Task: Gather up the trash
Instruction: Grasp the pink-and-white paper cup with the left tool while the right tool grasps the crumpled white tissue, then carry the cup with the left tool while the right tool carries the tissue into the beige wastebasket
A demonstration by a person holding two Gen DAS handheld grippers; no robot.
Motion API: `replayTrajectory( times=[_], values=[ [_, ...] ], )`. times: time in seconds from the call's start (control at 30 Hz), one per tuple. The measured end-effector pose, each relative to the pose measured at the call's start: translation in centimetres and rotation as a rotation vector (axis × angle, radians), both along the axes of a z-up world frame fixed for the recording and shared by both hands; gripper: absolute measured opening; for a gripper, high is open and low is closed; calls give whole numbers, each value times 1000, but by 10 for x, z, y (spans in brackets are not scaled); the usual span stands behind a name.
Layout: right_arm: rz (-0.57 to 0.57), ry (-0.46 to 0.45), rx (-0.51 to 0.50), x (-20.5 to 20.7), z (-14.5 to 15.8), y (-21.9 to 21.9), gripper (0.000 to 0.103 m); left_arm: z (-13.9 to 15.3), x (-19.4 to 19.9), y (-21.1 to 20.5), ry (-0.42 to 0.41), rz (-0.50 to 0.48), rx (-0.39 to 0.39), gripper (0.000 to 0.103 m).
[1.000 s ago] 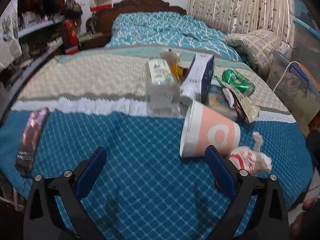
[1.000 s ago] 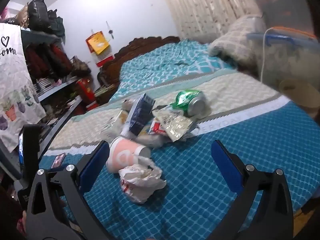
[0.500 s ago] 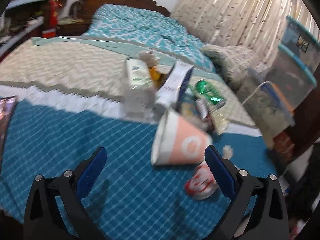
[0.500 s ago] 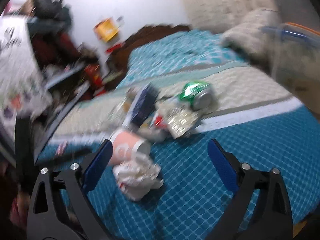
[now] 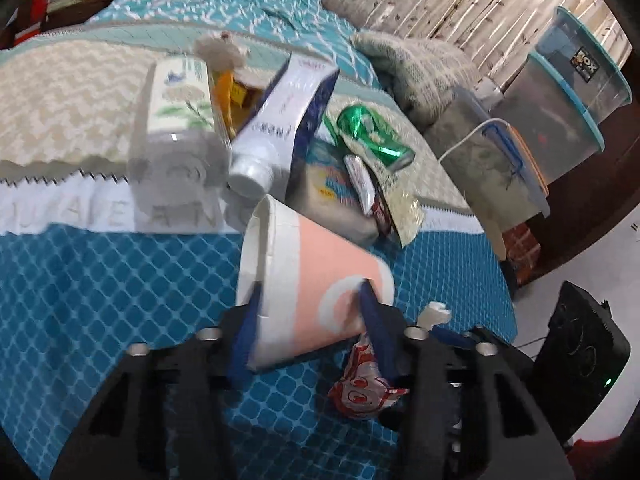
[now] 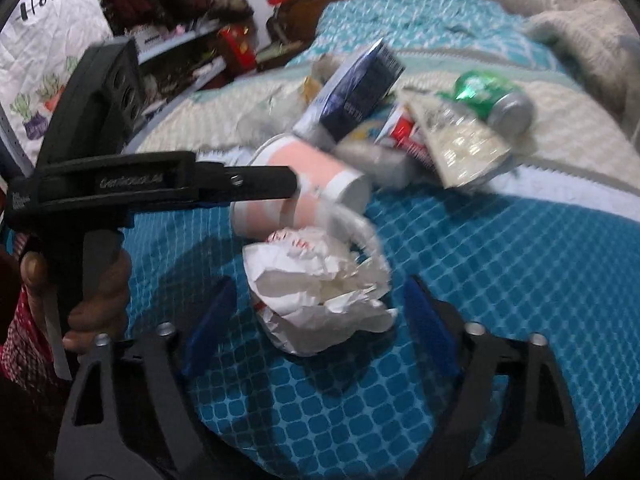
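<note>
A pink and white paper cup (image 5: 316, 280) lies on its side on the blue bedspread. My left gripper (image 5: 310, 300) is shut on the cup, one finger at each side; it shows in the right wrist view (image 6: 280, 188) too. A crumpled white and red wrapper (image 6: 320, 284) lies just in front of the cup (image 6: 304, 184). My right gripper (image 6: 316, 308) is open, its fingers either side of the wrapper, which also shows in the left wrist view (image 5: 360, 388). Behind lie a green can (image 5: 372, 140), a white tube (image 5: 276, 128), a blue box (image 6: 360, 92) and snack packets (image 6: 456, 140).
A clear bottle (image 5: 176, 116) lies left of the pile. Stacked plastic storage bins (image 5: 560, 92) and a pillow (image 5: 412, 64) stand at the right edge of the bed. A black speaker (image 5: 584, 356) sits on the floor. Shelves (image 6: 180, 40) line the left wall.
My left gripper moved forward and closed on the paper cup. My right gripper moved in and down until its open fingers straddle the crumpled wrapper.
</note>
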State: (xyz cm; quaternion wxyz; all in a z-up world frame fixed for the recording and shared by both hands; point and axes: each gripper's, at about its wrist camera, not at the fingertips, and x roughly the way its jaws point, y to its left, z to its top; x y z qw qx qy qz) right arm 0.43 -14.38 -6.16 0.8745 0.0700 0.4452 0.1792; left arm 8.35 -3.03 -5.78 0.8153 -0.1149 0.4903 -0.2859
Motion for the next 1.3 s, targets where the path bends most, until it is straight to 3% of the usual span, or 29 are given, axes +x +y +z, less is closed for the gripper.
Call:
replayTrajectory(
  times=[0.03, 0.07, 0.13, 0.23, 0.43, 0.57, 0.73, 0.93, 1.13, 1.23, 1.3],
  values=[
    [19, 18, -2, 2, -3, 2, 59, 1, -2, 5, -2, 4, -11, 31],
    [30, 20, 8, 3, -4, 2, 57, 4, -5, 6, -19, 5, -30, 24],
    [26, 1, 16, 0, -2, -3, 45, 11, -9, 8, -31, -3, -55, 14],
    [-6, -33, 34, -6, 6, -19, 41, 27, -17, 4, -62, -21, -68, 2],
    [-139, -147, 93, -25, 33, -75, 40, 66, -33, -10, -142, -84, -84, 2],
    [-271, -196, 95, -32, 36, -118, 40, 81, -29, -48, -162, -168, -88, 2],
    [-433, -164, 103, -35, 24, -184, 40, 78, -10, -131, -132, -308, -45, 2],
    [-673, -193, 133, -53, 32, -293, 40, 84, 15, -283, -141, -538, -16, 2],
    [-887, -184, 174, -68, 25, -404, 40, 78, 31, -419, -146, -648, -6, 2],
    [-932, -147, 174, -63, 15, -441, 41, 62, 36, -482, -127, -692, 26, 2],
    [-941, -124, 162, -58, 11, -459, 45, 53, 38, -501, -123, -689, 43, 2]
  ],
)
